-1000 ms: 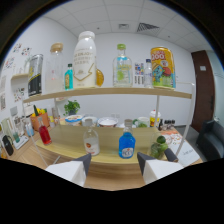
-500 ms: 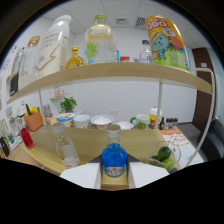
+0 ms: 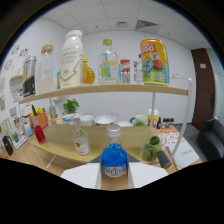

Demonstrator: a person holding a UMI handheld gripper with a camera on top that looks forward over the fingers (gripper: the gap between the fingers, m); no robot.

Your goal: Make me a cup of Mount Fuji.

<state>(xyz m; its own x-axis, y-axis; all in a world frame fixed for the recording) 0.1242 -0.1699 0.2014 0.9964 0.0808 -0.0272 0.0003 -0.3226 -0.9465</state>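
Observation:
A small bottle of blue liquid with a pale cap stands on the wooden counter. It sits right between the white fingers of my gripper, which is open; I cannot make out any gap at the bottle's sides. A clear little bottle with a red label stands just left of it, slightly farther off. To the right, a glass holding green limes rests on the same counter.
The upper shelf carries a tall white bottle, a clear green-capped bottle, a yellow carton and an amber bottle. Bowls and a potted plant line the back. A red bottle stands far left.
The gripper has closed in on the blue bottle, which now looms larger between the fingers. The shelf and its bottles have shifted rightward and upward in view.

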